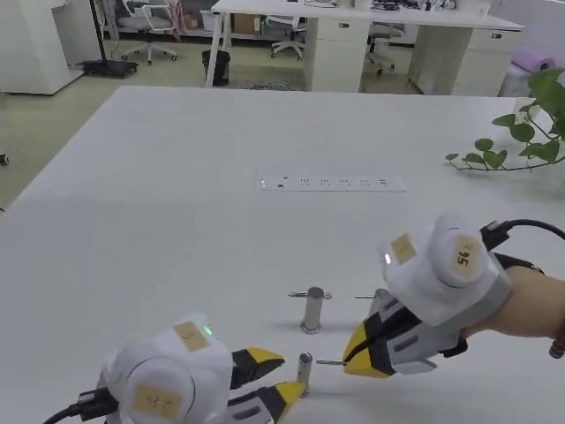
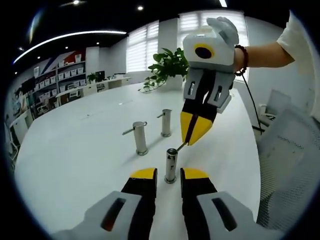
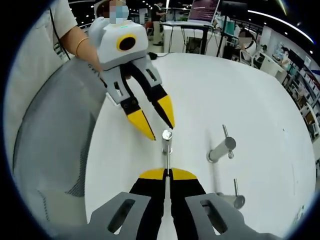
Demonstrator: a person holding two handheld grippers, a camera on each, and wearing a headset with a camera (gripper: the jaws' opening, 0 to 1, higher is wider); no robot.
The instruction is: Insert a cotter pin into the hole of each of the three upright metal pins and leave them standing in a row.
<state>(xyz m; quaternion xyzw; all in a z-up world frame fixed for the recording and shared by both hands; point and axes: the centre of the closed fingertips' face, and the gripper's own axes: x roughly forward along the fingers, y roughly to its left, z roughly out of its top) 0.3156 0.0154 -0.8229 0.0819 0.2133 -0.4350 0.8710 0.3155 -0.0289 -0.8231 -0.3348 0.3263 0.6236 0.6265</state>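
By the near edge of the tabletop [image 1: 177,221] the left gripper [image 1: 281,376] brackets the last bare upright pin [image 1: 304,369] between narrowly parted jaws, seemingly to steady it, while the right gripper [image 1: 353,363], jaws pinched on a cotter pin [image 1: 330,361], aims its tip at the hole near the top.

The near pin [image 1: 305,369] stands between the spread jaws of the left gripper [image 1: 288,373]. The right gripper [image 1: 351,364], pinching a cotter pin [image 1: 328,362], sits close on its right, so that spot is tight. The middle pin [image 1: 313,309] and far pin [image 2: 166,122] stand just behind. Left of them the table [image 1: 177,221] lies open, up to the power strip [image 1: 331,184]. A plant [image 1: 521,132] reaches in at the far right
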